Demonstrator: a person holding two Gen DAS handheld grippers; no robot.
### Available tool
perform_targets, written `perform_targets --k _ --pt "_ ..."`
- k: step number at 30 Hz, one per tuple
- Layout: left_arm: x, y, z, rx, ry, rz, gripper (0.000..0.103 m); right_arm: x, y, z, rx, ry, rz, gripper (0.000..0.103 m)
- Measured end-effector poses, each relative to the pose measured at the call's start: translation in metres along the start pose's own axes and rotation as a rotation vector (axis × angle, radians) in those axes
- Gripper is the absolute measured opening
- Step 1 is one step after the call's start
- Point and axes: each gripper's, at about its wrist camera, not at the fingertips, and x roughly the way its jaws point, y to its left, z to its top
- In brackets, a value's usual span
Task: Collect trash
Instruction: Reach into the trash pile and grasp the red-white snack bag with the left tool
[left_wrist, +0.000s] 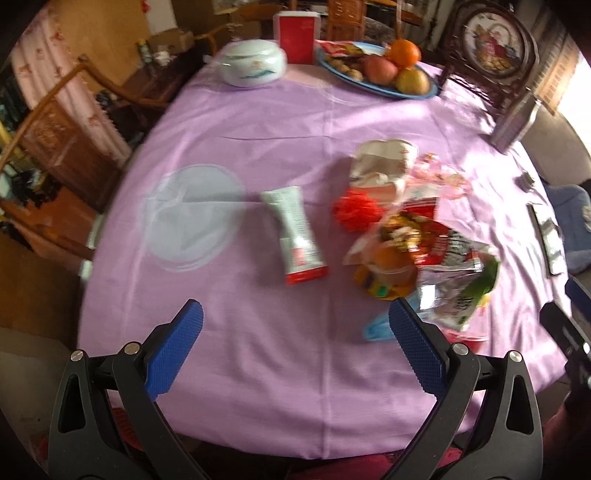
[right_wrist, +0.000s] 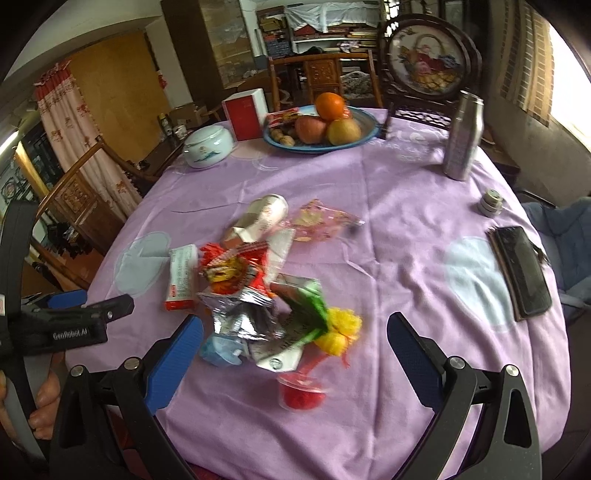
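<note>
Wrapper pile (right_wrist: 258, 295) between spread right fingers (right_wrist: 177, 354), seemingly untouched

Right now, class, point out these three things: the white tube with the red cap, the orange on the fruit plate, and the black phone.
white tube (left_wrist: 295, 229), left wrist view, on the middle of its body.
orange (right_wrist: 330, 106), right wrist view, on its front face.
black phone (right_wrist: 522, 271), right wrist view, on the middle of its screen.

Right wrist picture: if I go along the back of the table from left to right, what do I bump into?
White lidded bowl → red box → fruit plate → metal bottle.
</note>
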Motion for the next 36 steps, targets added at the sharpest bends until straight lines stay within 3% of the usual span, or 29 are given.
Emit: perform_targets --k 8,14,25,32,36 --pt "0.027 -0.067 0.022 0.115 0.050 -0.132 0.097 -0.028 -0.060 -0.021 0.131 -0.020 -0.107 0.098" --pt "0.044 -0.109 0.030 0.201 0.064 -0.141 0.097 -0.041 -0.089 -0.034 0.181 -0.025 -0.163 0.098" --pt "0.081 -0.134 0.025 0.268 0.083 -0.010 0.097 -0.046 -0.113 -0.038 0.210 -0.014 -0.188 0.098" --pt "0.096 -0.102 0.016 0.227 0.110 0.092 0.097 -0.032 -0.096 -0.027 0.144 0.010 -0.129 0.098" --pt "0.104 -0.080 0.008 0.188 0.151 0.094 0.097 -0.025 -0.084 -0.021 0.106 0.021 -0.095 0.098"
